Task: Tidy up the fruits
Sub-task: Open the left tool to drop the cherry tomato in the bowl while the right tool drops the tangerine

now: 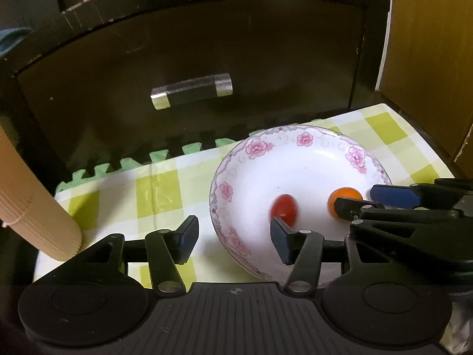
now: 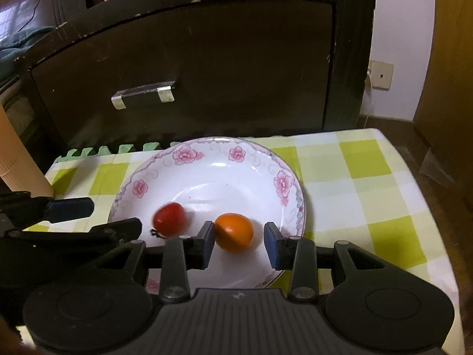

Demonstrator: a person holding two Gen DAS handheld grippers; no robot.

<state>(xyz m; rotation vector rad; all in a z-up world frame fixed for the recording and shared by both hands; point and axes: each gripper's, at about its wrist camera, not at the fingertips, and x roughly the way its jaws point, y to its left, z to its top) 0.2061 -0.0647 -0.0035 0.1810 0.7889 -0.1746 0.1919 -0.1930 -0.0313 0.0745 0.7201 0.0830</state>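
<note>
Orange fruit [image 2: 234, 232] lies between the spread right gripper [image 2: 239, 245] fingers.

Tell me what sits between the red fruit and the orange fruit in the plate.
Nothing: in the right wrist view, only bare white plate floor separates the red fruit and the orange fruit. They lie apart, not touching.

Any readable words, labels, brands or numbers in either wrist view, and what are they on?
None. The plate carries only pink flower patterns, the checked cloth and the dark cabinet are unmarked, and the mark on each claw body is a symbol, not text.
</note>
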